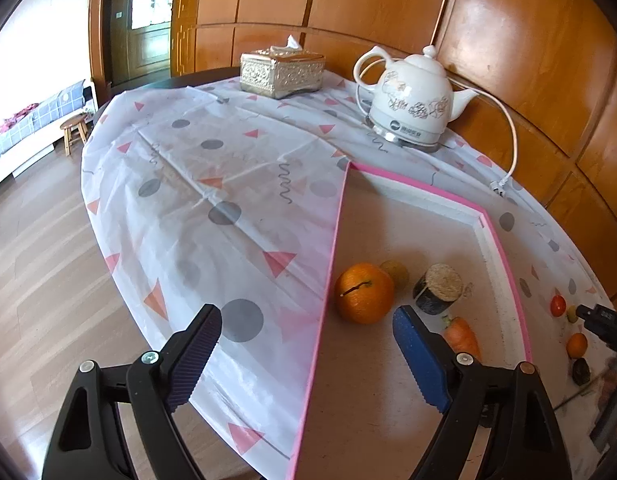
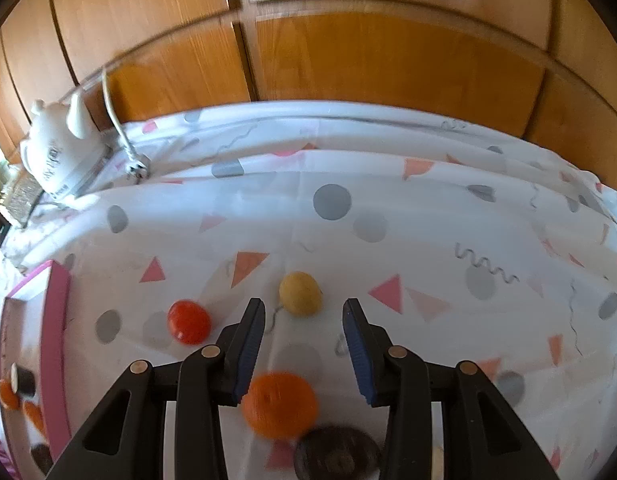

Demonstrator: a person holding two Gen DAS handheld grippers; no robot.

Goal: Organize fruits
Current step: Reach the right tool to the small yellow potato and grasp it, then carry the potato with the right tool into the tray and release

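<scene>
A pink-rimmed tray (image 1: 508,280) lies on the patterned tablecloth. It holds a big orange (image 1: 363,298), a small yellowish fruit (image 1: 394,274), a dark cylinder with a straw-coloured top (image 1: 438,288) and a carrot (image 1: 462,336). My left gripper (image 1: 308,320) hangs open above the tray's left rim, with nothing between its fingers. My right gripper (image 2: 304,306) is open over the cloth right of the tray. A yellow fruit (image 2: 300,294) lies just past its tips and a blurred orange (image 2: 280,404) lies below between the fingers, untouched. A red tomato (image 2: 188,322) sits to the left and a dark round thing (image 2: 336,454) lies nearest the camera.
A white kettle (image 1: 412,104) with a cord (image 1: 513,148) and a gold tissue box (image 1: 282,72) stand at the table's far side, against the wooden wall panels. The table's curved edge drops to the wooden floor on the left, where a stool (image 1: 74,130) stands.
</scene>
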